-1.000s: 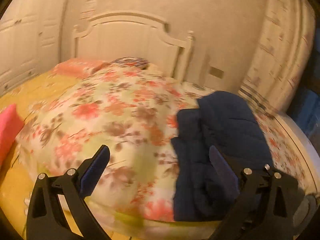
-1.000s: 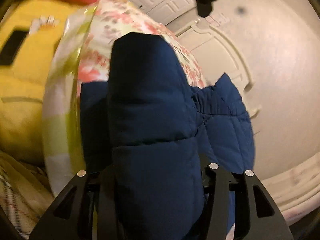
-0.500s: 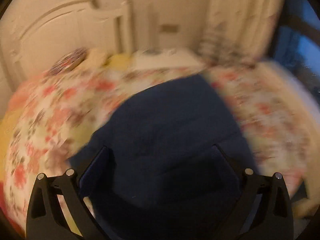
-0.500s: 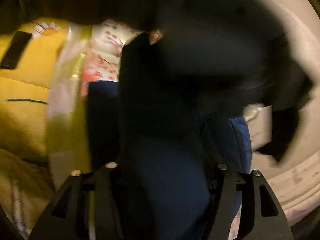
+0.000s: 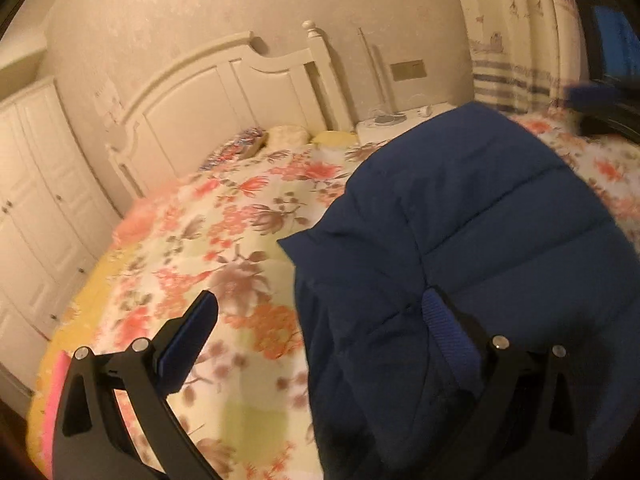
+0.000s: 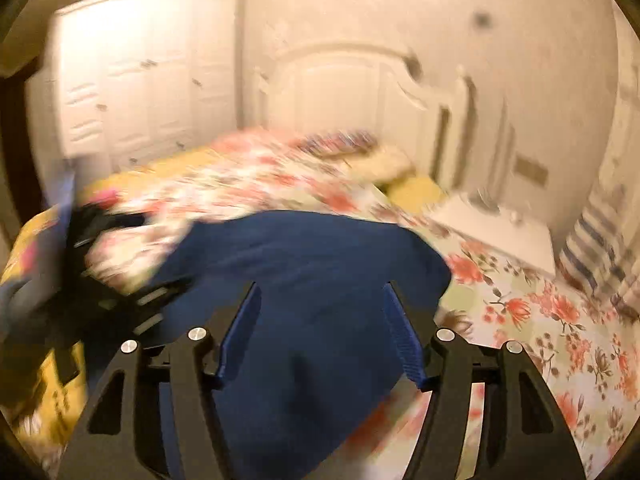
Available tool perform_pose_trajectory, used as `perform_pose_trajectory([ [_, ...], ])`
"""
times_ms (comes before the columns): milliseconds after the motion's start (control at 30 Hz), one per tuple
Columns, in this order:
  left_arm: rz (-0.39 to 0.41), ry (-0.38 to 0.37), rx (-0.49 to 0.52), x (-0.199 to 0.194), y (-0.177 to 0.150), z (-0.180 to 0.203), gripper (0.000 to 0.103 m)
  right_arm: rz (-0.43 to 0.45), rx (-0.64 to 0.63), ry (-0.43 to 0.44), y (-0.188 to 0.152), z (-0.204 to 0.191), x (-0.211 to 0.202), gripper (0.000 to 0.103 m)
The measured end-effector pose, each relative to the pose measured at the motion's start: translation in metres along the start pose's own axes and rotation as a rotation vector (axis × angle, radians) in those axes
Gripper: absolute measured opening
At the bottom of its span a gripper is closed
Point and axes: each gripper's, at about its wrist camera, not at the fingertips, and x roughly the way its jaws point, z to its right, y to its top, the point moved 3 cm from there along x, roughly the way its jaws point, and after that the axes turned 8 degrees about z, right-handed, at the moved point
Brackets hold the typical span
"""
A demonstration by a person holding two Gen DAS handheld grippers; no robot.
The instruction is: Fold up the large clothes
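A navy quilted puffer jacket [image 5: 460, 240] lies folded on the floral quilt [image 5: 224, 240] of the bed. My left gripper [image 5: 320, 320] is open, its left finger over the quilt and its right finger [image 5: 448, 328] against the jacket's near part. In the right wrist view the jacket [image 6: 320, 256] lies ahead and under my right gripper [image 6: 320, 320], which is open with both fingers over the fabric. The left gripper's black body [image 6: 100, 264] shows blurred at the left of that view.
A white headboard [image 5: 240, 84] and a wall stand behind the bed. A white wardrobe [image 5: 32, 200] is at the left. A white bedside table [image 6: 500, 228] and a striped curtain [image 5: 516, 80] are at the right. A yellow sheet [image 6: 132, 176] shows at the bed's edge.
My right gripper has let go of the jacket and opened, pulling back to face the headboard. My left gripper has swung right over the jacket. The jacket now lies flatter on the quilt.
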Motion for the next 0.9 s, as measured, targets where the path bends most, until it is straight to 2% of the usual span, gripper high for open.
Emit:
perform_pose_trajectory([
  [100, -0.029, -0.001, -0.052, -0.006, -0.007, -0.005, 0.101, -0.127, 0.021, -0.014, 0.006, 0.012, 0.077, 0.061],
  [133, -0.038, 0.003, -0.071, -0.007, -0.011, -0.009, 0.101, -0.191, 0.008, 0.004, -0.001, 0.009, 0.099, 0.062],
  [167, -0.05, 0.013, -0.088, -0.008, -0.014, -0.013, 0.101, -0.3, -0.002, 0.027, -0.013, 0.009, 0.125, 0.064],
  [200, -0.068, 0.017, -0.111, -0.008, -0.021, -0.02, 0.101, -0.322, 0.005, 0.017, -0.018, 0.011, 0.138, 0.065],
  [233, -0.075, 0.009, -0.127, -0.009, -0.026, -0.024, 0.101, -0.33, 0.026, 0.018, -0.018, 0.013, 0.143, 0.065],
  [400, -0.084, -0.022, -0.201, -0.016, -0.05, -0.037, 0.101, -0.345, -0.027, -0.015, -0.019, 0.006, 0.141, 0.065],
  [467, -0.085, -0.024, -0.213, -0.018, -0.052, -0.036, 0.101, -0.373, -0.06, -0.062, -0.013, 0.002, 0.141, 0.064],
  [533, -0.084, -0.024, -0.227, -0.02, -0.056, -0.035, 0.101, -0.323, -0.138, -0.103, 0.008, -0.015, 0.128, 0.064],
  [633, -0.084, -0.034, -0.244, -0.019, -0.059, -0.036, 0.101, -0.233, -0.214, -0.029, 0.033, -0.051, 0.11, 0.063],
  [700, -0.088, -0.037, -0.254, -0.019, -0.061, -0.037, 0.101, -0.23, -0.282, 0.009, 0.037, -0.074, 0.108, 0.06],
  [733, -0.089, -0.036, -0.256, -0.02, -0.062, -0.037, 0.101, -0.246, -0.312, 0.022, 0.034, -0.084, 0.113, 0.059],
  [800, -0.094, -0.027, -0.262, -0.023, -0.065, -0.037, 0.101, -0.333, -0.343, 0.046, 0.016, -0.098, 0.138, 0.057],
  [900, -0.114, -0.027, -0.291, -0.023, -0.071, -0.043, 0.101, -0.413, -0.317, 0.053, -0.005, -0.1, 0.167, 0.057],
])
